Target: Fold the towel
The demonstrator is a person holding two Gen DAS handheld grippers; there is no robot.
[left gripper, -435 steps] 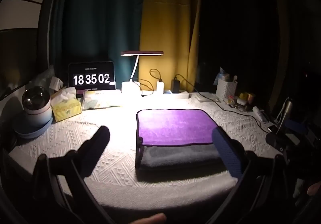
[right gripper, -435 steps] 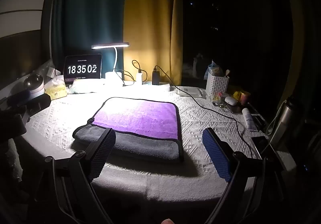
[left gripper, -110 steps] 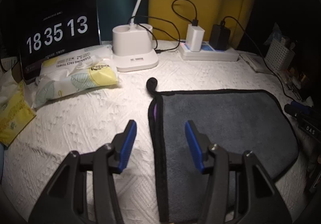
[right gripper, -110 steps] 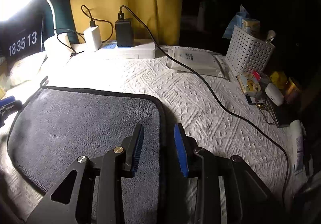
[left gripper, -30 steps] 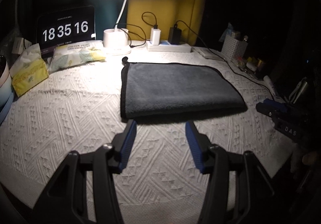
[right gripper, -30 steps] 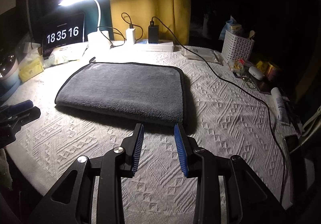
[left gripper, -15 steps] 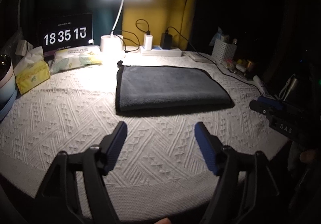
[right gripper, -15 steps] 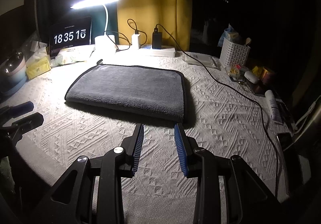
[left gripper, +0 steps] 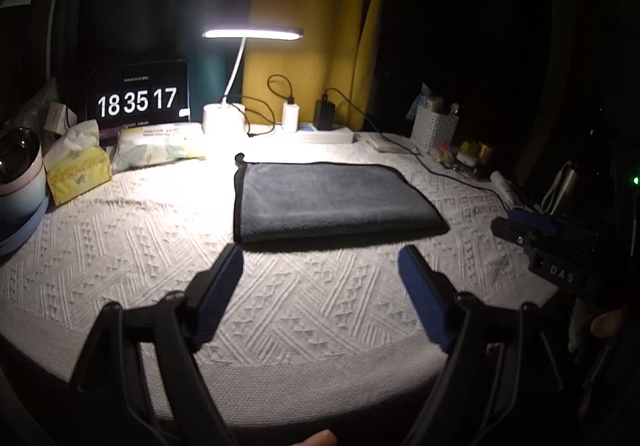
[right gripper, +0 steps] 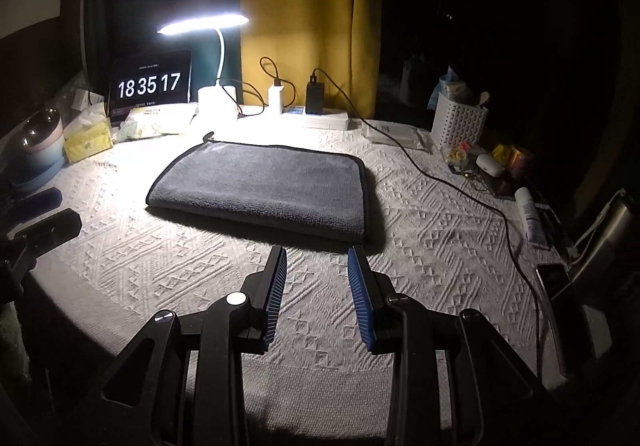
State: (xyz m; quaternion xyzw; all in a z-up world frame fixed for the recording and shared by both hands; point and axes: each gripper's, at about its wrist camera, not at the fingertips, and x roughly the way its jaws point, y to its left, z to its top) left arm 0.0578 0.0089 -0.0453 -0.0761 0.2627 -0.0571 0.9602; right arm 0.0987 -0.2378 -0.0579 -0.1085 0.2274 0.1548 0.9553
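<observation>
The grey towel (left gripper: 332, 200) with black edging lies folded flat on the white textured tablecloth (left gripper: 120, 246); it also shows in the right wrist view (right gripper: 264, 190). A small hanging loop sticks out at its far left corner. My left gripper (left gripper: 320, 266) is wide open and empty, held above the table's near edge, short of the towel. My right gripper (right gripper: 316, 266) is open with a narrower gap, empty, just short of the towel's near edge. The right gripper also shows at the right of the left wrist view (left gripper: 532, 230).
A lit desk lamp (left gripper: 252, 34), clock screen (left gripper: 138, 98), wipes pack (left gripper: 160, 150), tissue box (left gripper: 78, 170) and power strip (right gripper: 316, 116) line the back. A white basket (right gripper: 460, 122), small items and a cable (right gripper: 460, 186) lie right. A round cup (left gripper: 18, 174) stands left.
Both grippers have drawn back from the towel toward the table's near edge. My left gripper's jaws have spread wider. The towel has not moved.
</observation>
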